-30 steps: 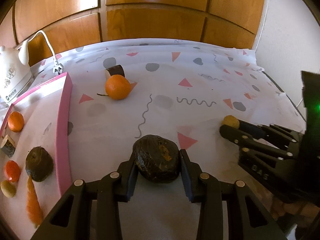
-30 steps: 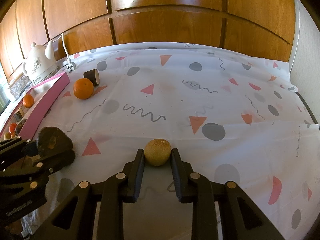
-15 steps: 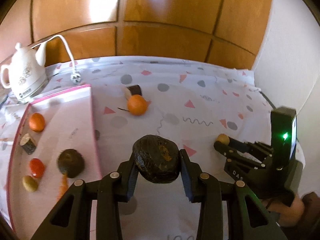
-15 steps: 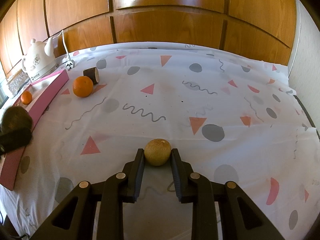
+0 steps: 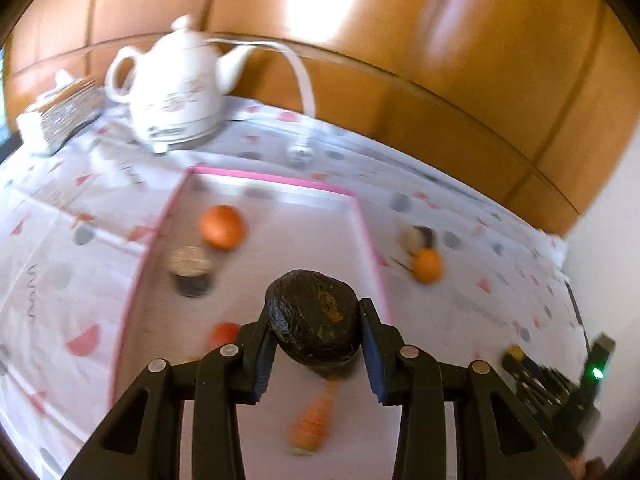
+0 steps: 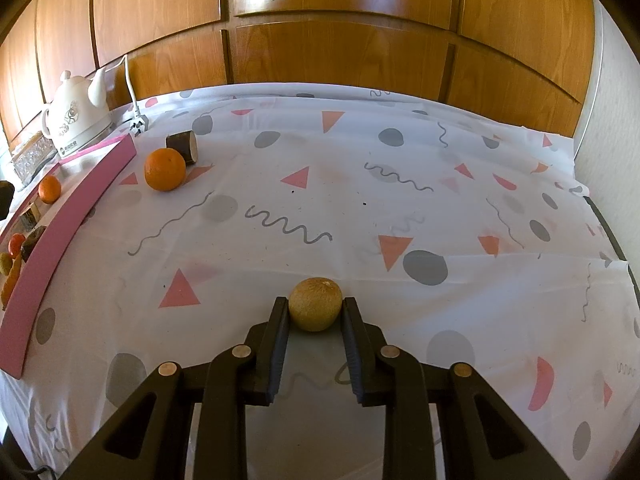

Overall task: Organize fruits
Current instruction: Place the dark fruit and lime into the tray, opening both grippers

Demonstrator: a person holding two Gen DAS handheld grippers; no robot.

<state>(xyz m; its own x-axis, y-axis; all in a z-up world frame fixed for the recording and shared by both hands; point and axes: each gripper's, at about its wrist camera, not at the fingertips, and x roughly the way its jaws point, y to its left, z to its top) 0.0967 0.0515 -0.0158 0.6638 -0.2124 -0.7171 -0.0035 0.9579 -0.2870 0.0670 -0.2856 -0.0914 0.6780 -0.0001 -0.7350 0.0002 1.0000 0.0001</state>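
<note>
My left gripper (image 5: 316, 334) is shut on a dark avocado (image 5: 314, 318) and hovers above the pink-rimmed tray (image 5: 368, 240). In the tray lie an orange (image 5: 222, 227), a small dark jar-like piece (image 5: 190, 272), a red fruit (image 5: 224, 334) and a carrot (image 5: 312, 424). My right gripper (image 6: 315, 314) is shut on a small tan round fruit (image 6: 316, 304) just above the patterned cloth. On the cloth an orange (image 6: 165, 169) lies beside a dark cut piece (image 6: 183, 146). The same tray (image 6: 60, 216) runs along the left edge of the right wrist view.
A white kettle (image 5: 176, 88) with its cable stands behind the tray, next to a patterned box (image 5: 60, 116). Wooden panels line the far side, and a white wall (image 6: 612, 120) closes the right. The right gripper's body (image 5: 560, 396) shows at the lower right of the left wrist view.
My left gripper has carried the avocado left and upward, from over the cloth to above the tray, and has rolled. The right gripper and its tan fruit have not moved.
</note>
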